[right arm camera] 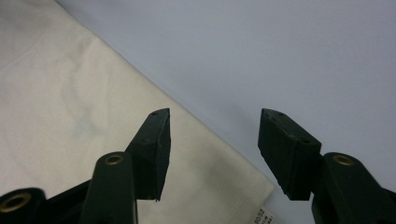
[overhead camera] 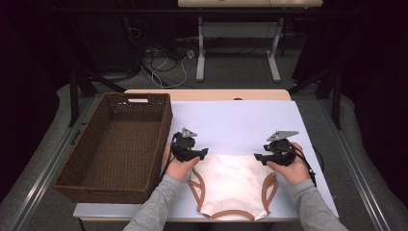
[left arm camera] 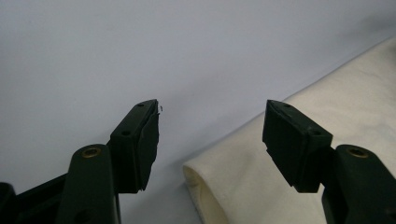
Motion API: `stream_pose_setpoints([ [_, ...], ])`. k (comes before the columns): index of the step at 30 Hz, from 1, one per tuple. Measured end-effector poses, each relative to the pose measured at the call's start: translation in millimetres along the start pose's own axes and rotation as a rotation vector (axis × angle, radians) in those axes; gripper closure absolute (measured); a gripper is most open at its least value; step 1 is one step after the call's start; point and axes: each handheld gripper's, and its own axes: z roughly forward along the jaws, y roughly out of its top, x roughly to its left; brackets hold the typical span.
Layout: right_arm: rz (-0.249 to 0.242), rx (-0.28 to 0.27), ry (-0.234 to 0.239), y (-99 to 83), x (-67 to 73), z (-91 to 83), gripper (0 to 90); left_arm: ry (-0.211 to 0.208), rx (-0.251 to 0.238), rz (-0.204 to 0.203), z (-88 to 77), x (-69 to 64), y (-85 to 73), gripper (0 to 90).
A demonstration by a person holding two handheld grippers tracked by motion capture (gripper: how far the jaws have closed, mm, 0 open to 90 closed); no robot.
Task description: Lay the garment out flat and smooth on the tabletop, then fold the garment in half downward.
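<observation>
garment: cream bodysuit (overhead camera: 234, 185) flat, lower centre on table (overhead camera: 240, 120) | left hand-held gripper (overhead camera: 202, 154), right hand-held gripper (overhead camera: 259, 157): I see both agape at its far corners, nothing pinched | risk: jaws catch one layer only, fold skews

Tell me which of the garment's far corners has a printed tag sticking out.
The far right corner of the cream garment, by the right tongs: a small printed tag pokes out there. The far left corner, between the left tongs, shows plain folded cloth.
</observation>
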Motion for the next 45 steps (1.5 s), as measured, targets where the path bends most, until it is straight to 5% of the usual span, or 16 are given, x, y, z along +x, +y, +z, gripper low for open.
stream_pose_setpoints([
  [1,0.0,0.002,-0.023,-0.4,-1.1,-0.1,43.6,-0.005,0.015,-0.028,1.2,0.3,-0.8,37.7],
  [6,0.047,-0.002,-0.009,-0.7,-6.0,-0.1,49.6,0.02,0.034,0.013,7.5,2.7,-0.3,43.5],
  [12,0.089,-0.015,-0.004,-1.4,-13.1,0.7,54.0,0.04,0.081,0.005,12.3,5.6,-1.6,47.4],
  [20,0.089,-0.02,-0.038,-6.4,-20.0,-1.6,55.9,0.046,0.101,-0.014,12.6,7.4,-5.0,48.3],
  [27,0.106,-0.007,-0.037,-12.4,-25.0,-0.1,56.0,0.046,0.12,-0.036,12.1,8.0,-5.5,50.7],
  [32,0.123,-0.012,-0.028,-14.4,-26.4,-2.9,55.8,0.008,0.11,-0.061,6.6,7.6,-5.4,49.8],
  [36,0.113,-0.014,-0.034,-14.6,-27.3,-5.5,55.8,-0.021,0.116,-0.048,1.4,5.6,-5.0,48.4],
  [44,0.11,-0.015,-0.028,-15.2,-25.6,-5.9,55.5,-0.007,0.151,-0.033,6.1,2.4,-10.2,49.4],
  [45,0.111,-0.015,-0.027,-15.4,-25.6,-5.8,55.5,0.008,0.145,-0.004,6.2,0.5,-11.6,49.9],
])
